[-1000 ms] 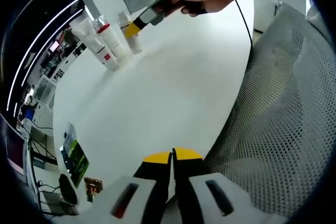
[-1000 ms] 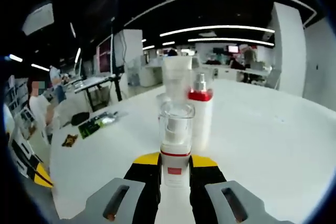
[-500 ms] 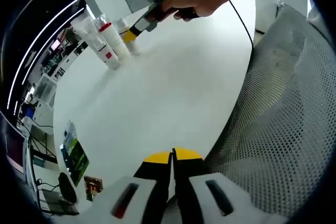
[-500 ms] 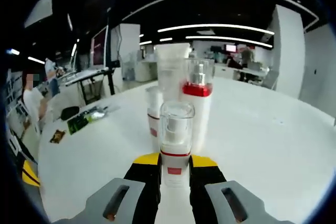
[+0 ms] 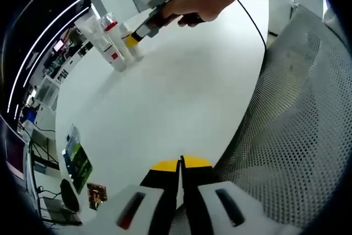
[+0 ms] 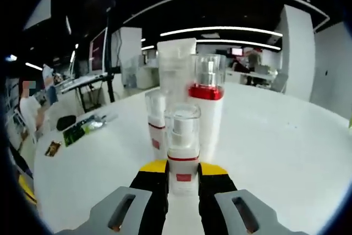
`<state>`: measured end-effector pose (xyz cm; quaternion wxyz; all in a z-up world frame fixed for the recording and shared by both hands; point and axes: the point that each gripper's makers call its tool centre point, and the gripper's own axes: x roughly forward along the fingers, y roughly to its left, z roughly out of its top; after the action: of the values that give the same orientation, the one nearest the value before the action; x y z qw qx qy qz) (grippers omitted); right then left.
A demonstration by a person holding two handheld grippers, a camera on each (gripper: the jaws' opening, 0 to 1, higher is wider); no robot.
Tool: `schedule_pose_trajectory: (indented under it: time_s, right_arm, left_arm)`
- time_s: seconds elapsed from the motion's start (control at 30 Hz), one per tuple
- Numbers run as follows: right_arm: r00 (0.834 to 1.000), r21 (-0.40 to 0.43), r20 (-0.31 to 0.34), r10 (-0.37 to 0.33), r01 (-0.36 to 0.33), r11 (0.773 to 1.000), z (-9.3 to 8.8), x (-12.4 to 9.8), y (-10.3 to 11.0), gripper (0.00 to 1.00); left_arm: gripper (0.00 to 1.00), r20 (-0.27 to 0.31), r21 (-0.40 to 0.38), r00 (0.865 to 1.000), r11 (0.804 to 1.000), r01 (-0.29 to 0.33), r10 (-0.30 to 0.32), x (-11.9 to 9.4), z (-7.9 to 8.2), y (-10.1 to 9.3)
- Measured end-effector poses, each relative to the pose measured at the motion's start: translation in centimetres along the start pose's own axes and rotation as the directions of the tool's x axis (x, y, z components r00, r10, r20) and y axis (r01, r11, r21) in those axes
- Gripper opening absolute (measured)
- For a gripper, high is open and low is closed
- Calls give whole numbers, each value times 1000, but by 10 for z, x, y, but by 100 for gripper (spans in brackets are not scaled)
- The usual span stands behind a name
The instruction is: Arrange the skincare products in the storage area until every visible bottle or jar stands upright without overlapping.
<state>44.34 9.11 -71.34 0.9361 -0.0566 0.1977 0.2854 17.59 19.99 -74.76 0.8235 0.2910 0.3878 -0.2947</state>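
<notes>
- White plastic with a clear cap: a small pump bottle (image 6: 183, 149) stands upright between the jaws of the right gripper (image 6: 183, 175), which is clamped on its lower body, a red band showing just above the jaw tips.
- Directly ahead of that gripper, three more products stand upright in a tight cluster on the white counter (image 6: 286, 147): a red-collared spray bottle (image 6: 206, 111), a tall frosted tube (image 6: 176, 67) behind it, and a short red-banded bottle (image 6: 155, 122) to the left.
- In the left gripper view, the same cluster (image 5: 113, 45) sits far ahead at the counter's far side, with the person's hand (image 5: 192, 6) reaching in on the right gripper.
- The left gripper (image 5: 181, 163) has its jaws pressed together on nothing, hanging over the counter's near edge beside a mesh chair (image 5: 297, 114).
- Judged progress: nearly finished (three stand already); the held bottle apparently still needs setting down beside them without touching, then releasing.
</notes>
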Motion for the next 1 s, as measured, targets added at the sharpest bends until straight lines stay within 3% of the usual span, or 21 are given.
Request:
schedule_pose_trajectory:
  time_s: [0.13,0.23,0.63,0.87,1.0]
  right_arm:
    - [1000,26,-4,-31,31,999,0,4,-3,16]
    - [997,101,-15,-70,71,992,-1,5,-7,16]
    - [987,133,-47,-157,161,978,4,6,-15,17]
    - [988,146,-70,-138,147,978,1,9,-7,18]
    - [990,182,-70,-125,135,974,0,7,-6,27]
  left_arm:
    - [0,-1,-2,1000,1000,0,0,0,0,0]
    - [0,5,-2,1000,1000,-3,3,0,0,1]
    - [0,3,-3,1000,1000,-2,2,0,0,1]
    - [0,3,-5,1000,1000,-4,4,0,0,1]
    - [0,2,-5,1000,1000,-5,5,0,-1,2]
